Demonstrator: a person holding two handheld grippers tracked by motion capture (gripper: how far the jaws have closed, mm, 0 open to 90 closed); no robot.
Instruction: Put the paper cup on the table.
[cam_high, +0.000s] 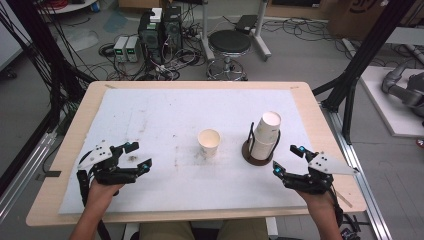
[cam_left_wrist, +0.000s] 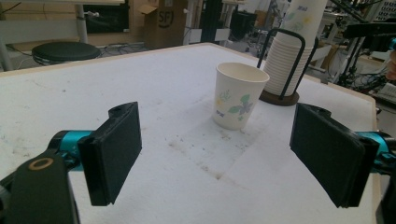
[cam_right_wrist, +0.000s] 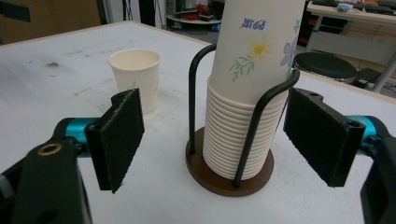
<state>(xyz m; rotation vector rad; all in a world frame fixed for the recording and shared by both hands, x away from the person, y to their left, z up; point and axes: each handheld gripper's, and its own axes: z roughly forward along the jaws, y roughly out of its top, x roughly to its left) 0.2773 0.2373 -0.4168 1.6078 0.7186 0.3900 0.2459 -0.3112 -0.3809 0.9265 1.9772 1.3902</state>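
Observation:
A single white paper cup (cam_high: 209, 142) with a flower print stands upright near the middle of the white mat (cam_high: 150, 115); it appears again in the left gripper view (cam_left_wrist: 238, 95) and the right gripper view (cam_right_wrist: 135, 79). To its right a stack of upside-down paper cups (cam_high: 265, 136) sits in a black wire holder on a round brown base (cam_right_wrist: 219, 179). My left gripper (cam_high: 137, 156) rests open at the mat's front left, well short of the cup. My right gripper (cam_high: 288, 160) is open just in front of the stack (cam_right_wrist: 247, 93), jaws either side, not touching.
The mat covers a wooden table (cam_high: 310, 107). Behind the table stand a black stool (cam_high: 229, 44), computer boxes with cables (cam_high: 160, 30) and black frame posts (cam_high: 360, 60). Bare mat stretches between the grippers and behind the cup.

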